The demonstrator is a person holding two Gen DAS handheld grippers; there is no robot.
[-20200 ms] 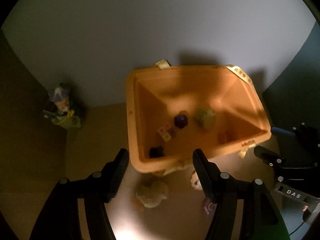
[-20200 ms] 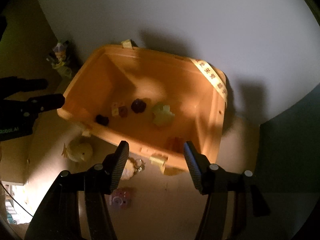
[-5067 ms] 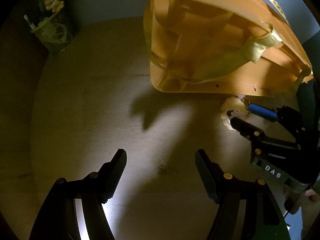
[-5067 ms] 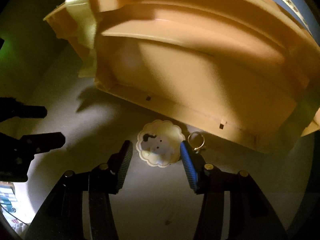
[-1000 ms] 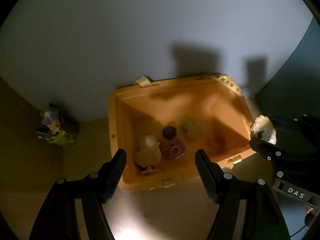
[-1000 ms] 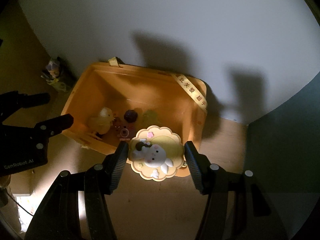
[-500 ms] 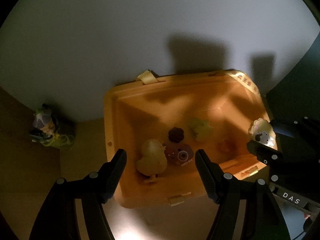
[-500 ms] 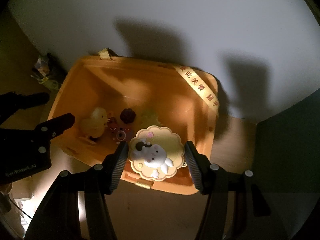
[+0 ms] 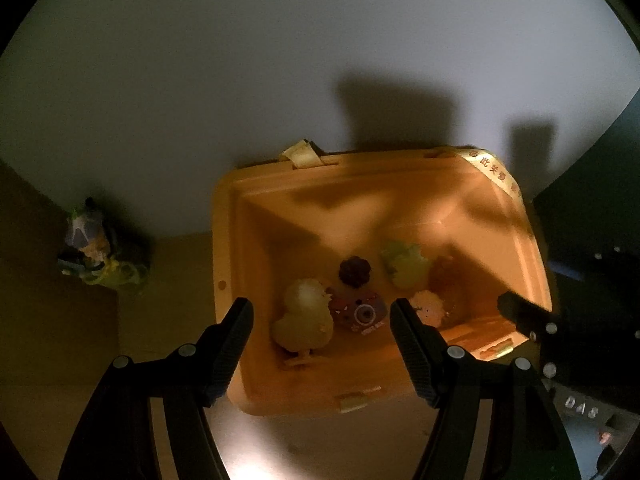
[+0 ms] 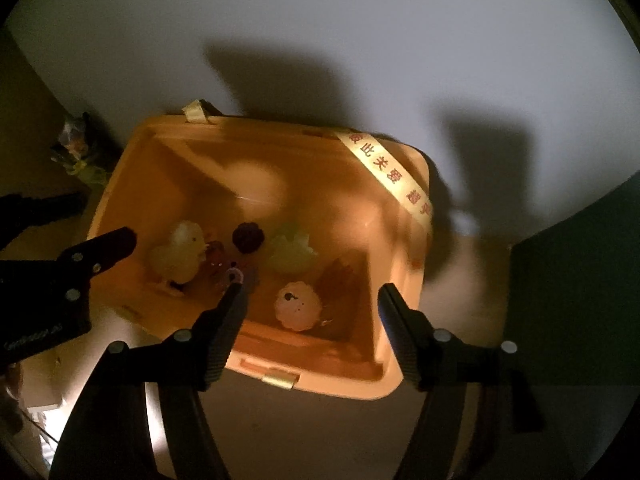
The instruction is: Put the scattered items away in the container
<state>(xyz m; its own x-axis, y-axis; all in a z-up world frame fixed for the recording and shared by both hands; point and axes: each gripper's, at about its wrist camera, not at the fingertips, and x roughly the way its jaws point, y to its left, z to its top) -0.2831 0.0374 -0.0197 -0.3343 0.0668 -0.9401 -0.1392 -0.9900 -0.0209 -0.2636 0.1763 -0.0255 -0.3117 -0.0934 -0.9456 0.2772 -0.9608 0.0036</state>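
Dim light falls on a pale wall and brown worktop [image 9: 160, 280], where the orange plastic container [image 10: 404, 384] stands. Right tool [image 10: 312, 300] hangs over it, prongs spread and empty — the scalloped cream sheep charm [image 10: 298, 306] lies on the container floor beside the yellow chick toy [image 10: 180, 252]. Left tool [image 9: 322, 322] likewise gapes, empty. Best to lift straight up, clear of the rim, before scanning the worktop for strays

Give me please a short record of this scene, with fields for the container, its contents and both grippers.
container: orange bin, upright, ribbon across one corner
contents: yellow chick, scalloped charm, green toy, dark round toy, pink camera toy
left gripper: open, empty, above bin
right gripper: open, empty, above charm
outside bin: figurine by wall
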